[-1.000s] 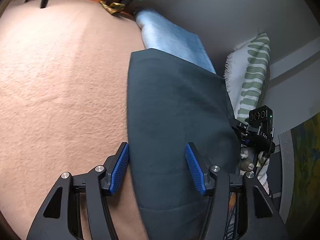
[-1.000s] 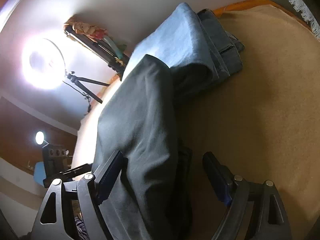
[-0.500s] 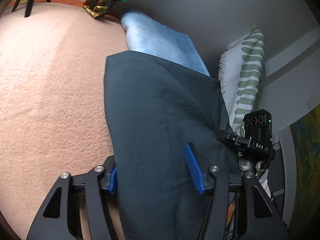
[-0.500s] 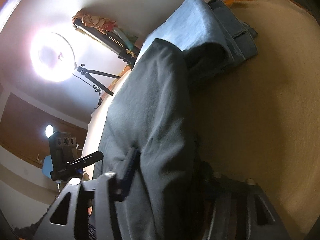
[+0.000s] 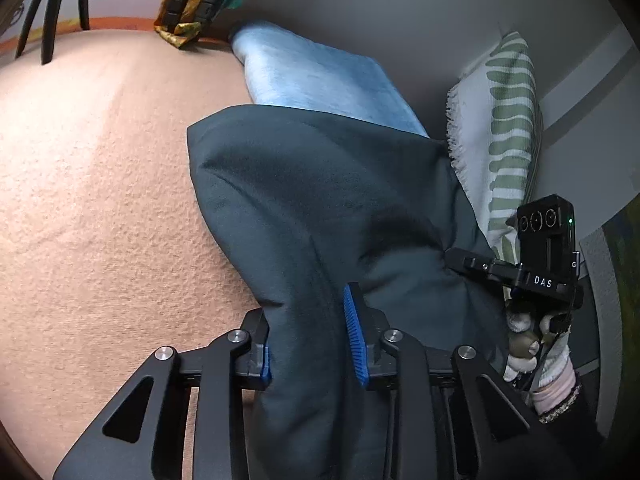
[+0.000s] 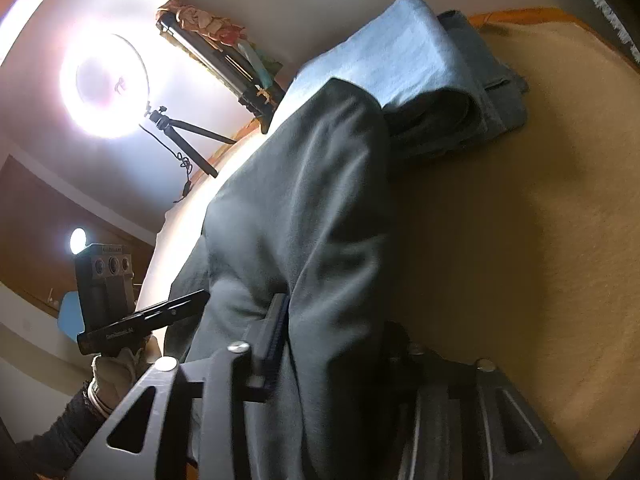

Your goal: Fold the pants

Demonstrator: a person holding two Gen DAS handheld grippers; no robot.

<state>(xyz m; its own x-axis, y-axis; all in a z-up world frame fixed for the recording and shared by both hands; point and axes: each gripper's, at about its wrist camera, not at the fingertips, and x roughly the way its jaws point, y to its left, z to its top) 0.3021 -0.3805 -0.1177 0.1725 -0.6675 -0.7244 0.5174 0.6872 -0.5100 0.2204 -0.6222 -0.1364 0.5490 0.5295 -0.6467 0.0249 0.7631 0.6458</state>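
Both grippers have hold of the dark pants, one at each side of the near end. In the left wrist view the left gripper sits at the bottom centre with its blue pads pinched onto a thick bunch of cloth. The right gripper comes in from the right edge, its tip buried in a pucker of the same fabric. In its own view the right gripper is likewise clamped on a fold at the bottom centre, though one finger is hidden under cloth.

The pants run up the middle of both frames. Their far end lies on the bed, against the folded blue jeans at upper centre (a striped pillow stands to the right).

I judge this the start of a fold: near end gripped, far end still down. The next move would be to carry the held end up and over towards the far end, keeping both grips level so the edges meet square.
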